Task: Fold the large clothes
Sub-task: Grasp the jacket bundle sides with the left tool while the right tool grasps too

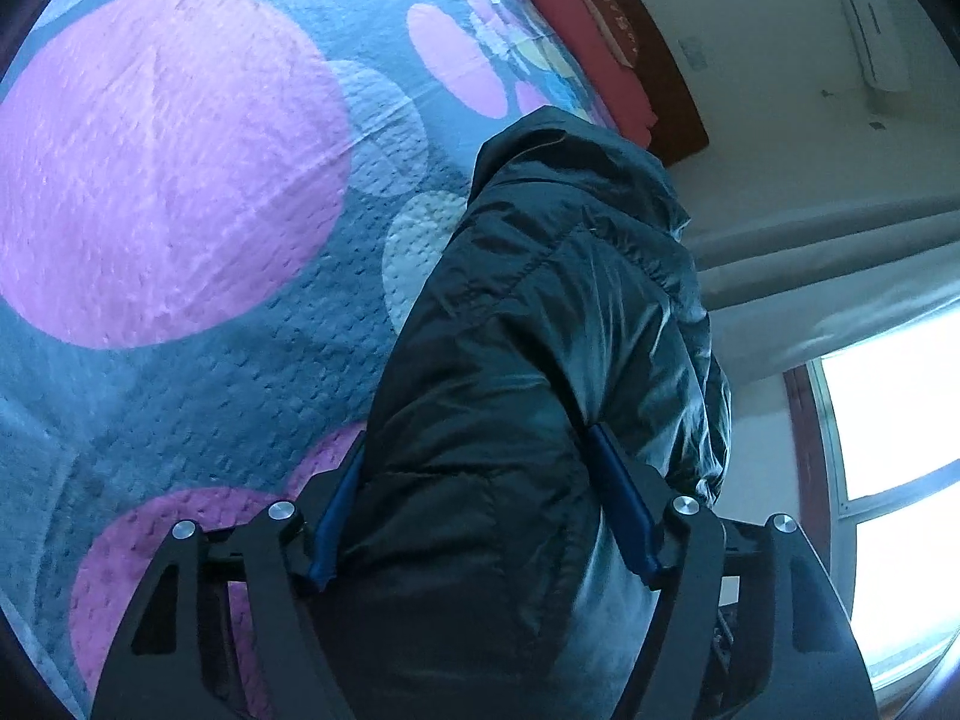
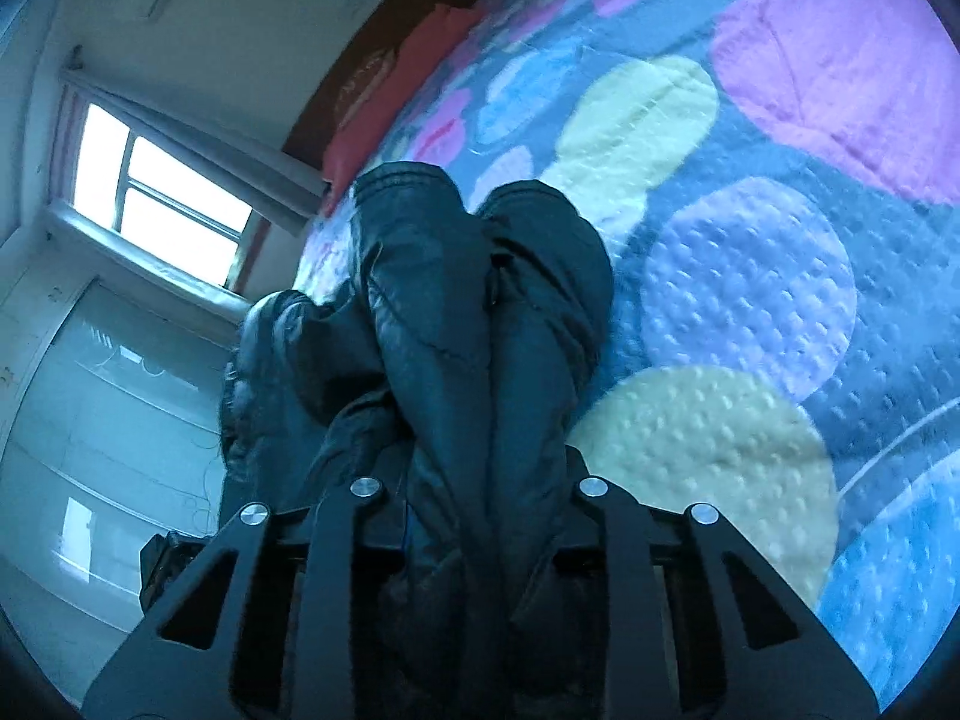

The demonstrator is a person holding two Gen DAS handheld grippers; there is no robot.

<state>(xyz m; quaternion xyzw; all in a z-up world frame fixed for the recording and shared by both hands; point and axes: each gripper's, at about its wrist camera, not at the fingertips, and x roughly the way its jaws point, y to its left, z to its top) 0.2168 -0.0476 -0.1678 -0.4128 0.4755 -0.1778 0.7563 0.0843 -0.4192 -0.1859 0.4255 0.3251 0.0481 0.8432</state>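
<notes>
Left tongs grip a thick fold of a dark, shiny padded jacket between blue pads, raised above a bed's quilted bedspread with pink, yellow and blue circles; open bedspread spreads leftward. Right tongs clamp bunched jacket; their pads are hidden. Only this view shows open bedspread rightward.

right hand-held gripper fingertips buried in jacket
</notes>
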